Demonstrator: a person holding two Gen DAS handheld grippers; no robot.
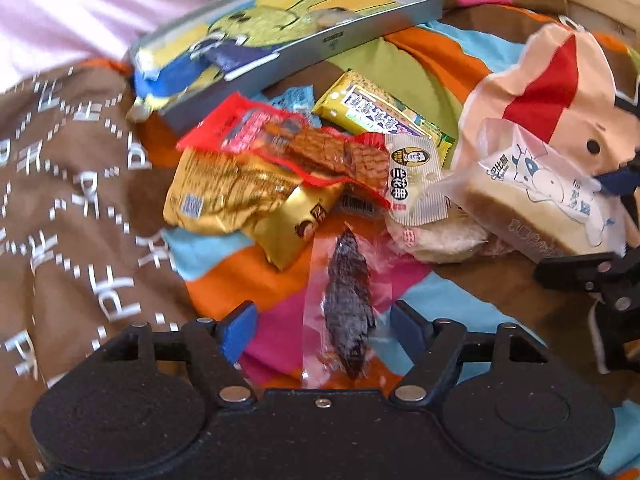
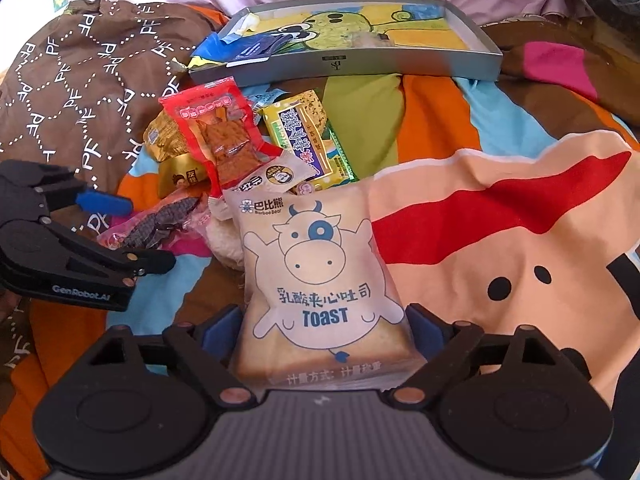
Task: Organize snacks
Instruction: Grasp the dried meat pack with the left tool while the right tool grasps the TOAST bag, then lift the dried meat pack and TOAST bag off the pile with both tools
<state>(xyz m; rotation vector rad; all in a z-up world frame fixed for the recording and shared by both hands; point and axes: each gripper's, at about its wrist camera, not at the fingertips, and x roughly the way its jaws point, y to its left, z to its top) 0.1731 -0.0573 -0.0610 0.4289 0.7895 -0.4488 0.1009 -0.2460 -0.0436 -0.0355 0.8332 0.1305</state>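
Note:
A clear packet with a dark dried fish (image 1: 347, 308) lies on the colourful cloth between the blue pads of my left gripper (image 1: 324, 330), which stands open around it. In the right wrist view, a toast packet with a blue cow print (image 2: 320, 280) lies between the wide-spread fingers of my right gripper (image 2: 324, 332), which is open. The toast packet leans on the snack pile. A grey tray (image 2: 360, 66) with a cartoon liner sits behind the pile, and a blue and yellow packet (image 2: 244, 50) hangs over its left end. My left gripper (image 2: 148, 232) shows at the left.
The pile holds a red packet (image 1: 304, 148), gold packets (image 1: 224, 196), a yellow-green packet (image 1: 380, 114), a small white packet (image 1: 412, 176) and a round pale cake (image 1: 440, 238). Brown lettered fabric (image 1: 72, 184) lies left. A peach cartoon cloth (image 2: 500, 240) lies right.

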